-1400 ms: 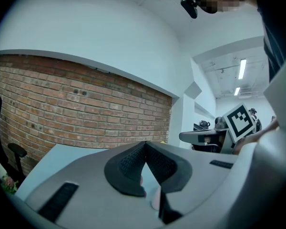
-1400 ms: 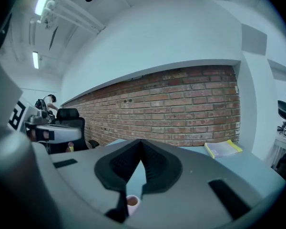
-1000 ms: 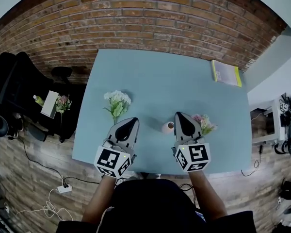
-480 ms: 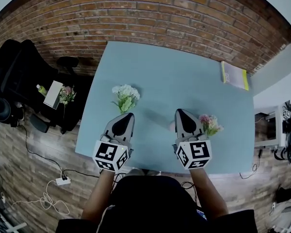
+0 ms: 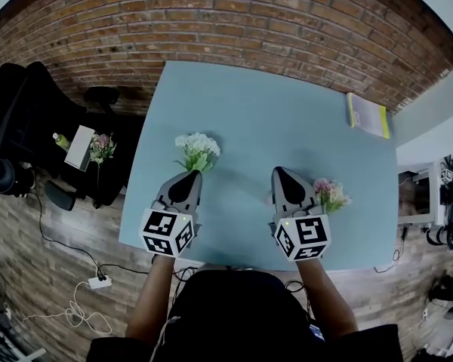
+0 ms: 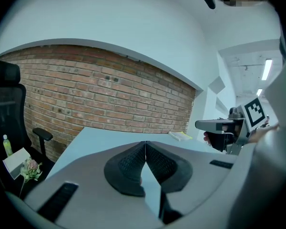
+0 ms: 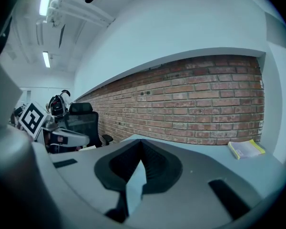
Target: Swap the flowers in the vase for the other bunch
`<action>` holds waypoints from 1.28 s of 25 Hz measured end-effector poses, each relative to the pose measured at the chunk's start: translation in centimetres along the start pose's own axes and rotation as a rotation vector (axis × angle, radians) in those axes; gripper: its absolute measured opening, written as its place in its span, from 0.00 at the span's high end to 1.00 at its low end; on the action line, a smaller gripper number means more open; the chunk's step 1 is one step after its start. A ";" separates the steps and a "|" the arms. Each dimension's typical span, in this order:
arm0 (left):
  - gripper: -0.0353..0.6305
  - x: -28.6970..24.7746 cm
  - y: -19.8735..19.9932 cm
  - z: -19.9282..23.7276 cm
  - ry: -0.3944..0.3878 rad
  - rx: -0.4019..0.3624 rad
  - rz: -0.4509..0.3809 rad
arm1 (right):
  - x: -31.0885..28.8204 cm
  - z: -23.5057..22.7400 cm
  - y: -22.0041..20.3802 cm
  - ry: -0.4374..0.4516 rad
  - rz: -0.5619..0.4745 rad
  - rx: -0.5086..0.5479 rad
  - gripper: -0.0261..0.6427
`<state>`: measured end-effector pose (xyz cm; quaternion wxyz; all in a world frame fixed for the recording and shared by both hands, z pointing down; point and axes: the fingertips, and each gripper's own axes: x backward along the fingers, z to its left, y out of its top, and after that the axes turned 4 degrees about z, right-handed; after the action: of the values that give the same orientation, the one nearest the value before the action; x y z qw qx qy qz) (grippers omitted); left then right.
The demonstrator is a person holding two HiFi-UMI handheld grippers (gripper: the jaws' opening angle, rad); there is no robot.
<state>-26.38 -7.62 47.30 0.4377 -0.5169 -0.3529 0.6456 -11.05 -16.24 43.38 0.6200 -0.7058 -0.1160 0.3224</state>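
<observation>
Two bunches of flowers lie on a pale blue table (image 5: pixel 272 119) under a brick wall (image 5: pixel 234 29). A yellow book (image 5: pixel 368 115) sits well ahead and to the right of the right hand-held gripper (image 5: pixel 279 171), at the table's far corner. Off the table, far to the left of the left hand-held gripper (image 5: pixel 190 173), a black office chair (image 5: pixel 19 115) carries a box (image 5: pixel 78 147), a bottle (image 5: pixel 60 140) and a small posy (image 5: pixel 100 148), with cables (image 5: pixel 72 319) on the floor below. Both hand-held grippers are clenched with nothing between the jaws (each one's own view shows the ribbed pads meeting at the tip). The white bunch (image 5: pixel 198 146), with green leaves and stems, lies just ahead of the left hand-held gripper's tip. The pink bunch (image 5: pixel 331 195) lies just beside the right hand-held gripper's right flank, partly covered by its body. The vase cannot be clearly made out, and the person's hands are hidden behind the marker cubes.
</observation>
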 end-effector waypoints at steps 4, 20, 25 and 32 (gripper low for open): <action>0.93 -1.1 -0.5 1.3 0.010 0.008 0.038 | -0.9 -0.3 -0.1 -0.006 0.009 -0.003 0.94; 0.90 -5.2 -4.1 5.1 0.046 0.047 0.228 | -3.5 -0.9 -1.3 -0.004 0.078 0.001 0.94; 0.83 -6.5 -5.7 5.9 0.050 0.054 0.296 | -4.1 -1.3 -1.8 -0.008 0.098 -0.005 0.94; 0.70 -8.1 -8.1 7.4 0.074 0.077 0.402 | -5.2 -1.7 -2.8 -0.005 0.132 -0.018 0.94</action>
<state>-31.36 -12.20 59.18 0.3320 -0.5832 -0.2013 0.7136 -13.32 -20.00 47.72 0.5905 -0.7168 -0.0735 0.3633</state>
